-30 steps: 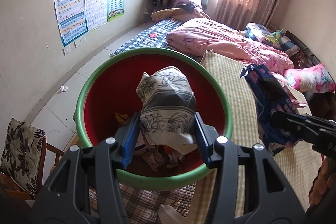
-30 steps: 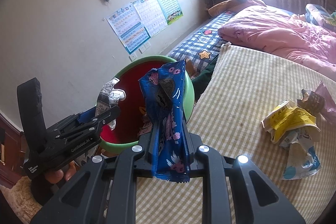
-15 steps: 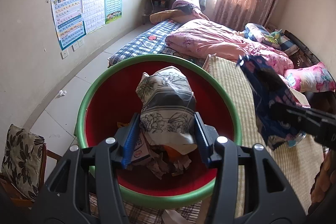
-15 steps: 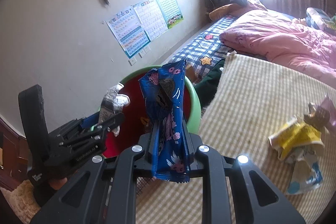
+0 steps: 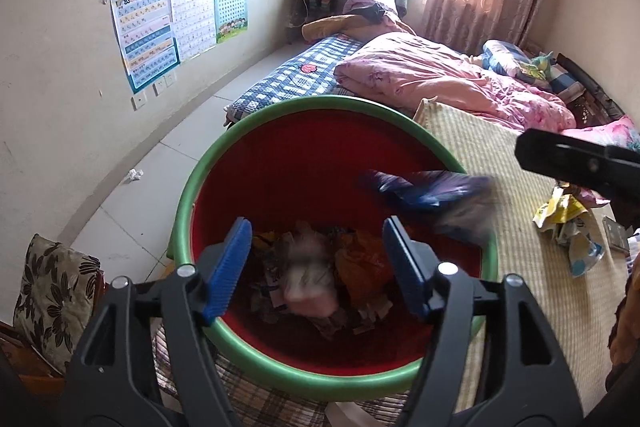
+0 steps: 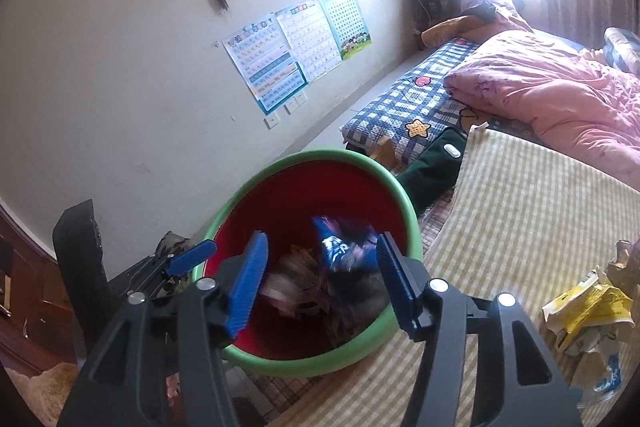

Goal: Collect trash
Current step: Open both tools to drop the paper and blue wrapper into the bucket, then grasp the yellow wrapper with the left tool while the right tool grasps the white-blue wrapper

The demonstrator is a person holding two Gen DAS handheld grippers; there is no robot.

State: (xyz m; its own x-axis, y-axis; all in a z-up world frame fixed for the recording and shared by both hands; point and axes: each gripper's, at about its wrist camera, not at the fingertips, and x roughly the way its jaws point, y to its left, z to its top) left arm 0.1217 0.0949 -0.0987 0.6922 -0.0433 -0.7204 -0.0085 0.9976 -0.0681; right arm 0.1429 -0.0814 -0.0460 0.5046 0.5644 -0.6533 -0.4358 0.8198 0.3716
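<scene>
I am looking down both claws into the bin [image 5: 192, 187], a red tub with a green rim standing at the edge of the checked mat [image 6: 532, 211]. Starting at the left: my left claw [image 5: 318, 267] is hanging over the bin's near rim with its blue pads [image 5: 228, 267] spread wide and nothing between them. Directly beyond it a pale wad [image 5: 310, 283], blurred, is sitting low in the bin among the scraps [image 5: 360, 263] already heaped on the bottom. Further right, a blue wrapper [image 5: 424, 187] is showing as a smear inside the bin's far-right rim, touching no claw; in the right wrist view the same wrapper [image 6: 344, 247] is lying between my pads but free of them. My right claw [image 6: 320, 279] is also spread and holding nothing, poised over the bin. At the far right, on the mat, a yellow wrapper [image 6: 588, 307] and a white-and-blue one [image 6: 600, 363] are lying together, well apart from the bin.
</scene>
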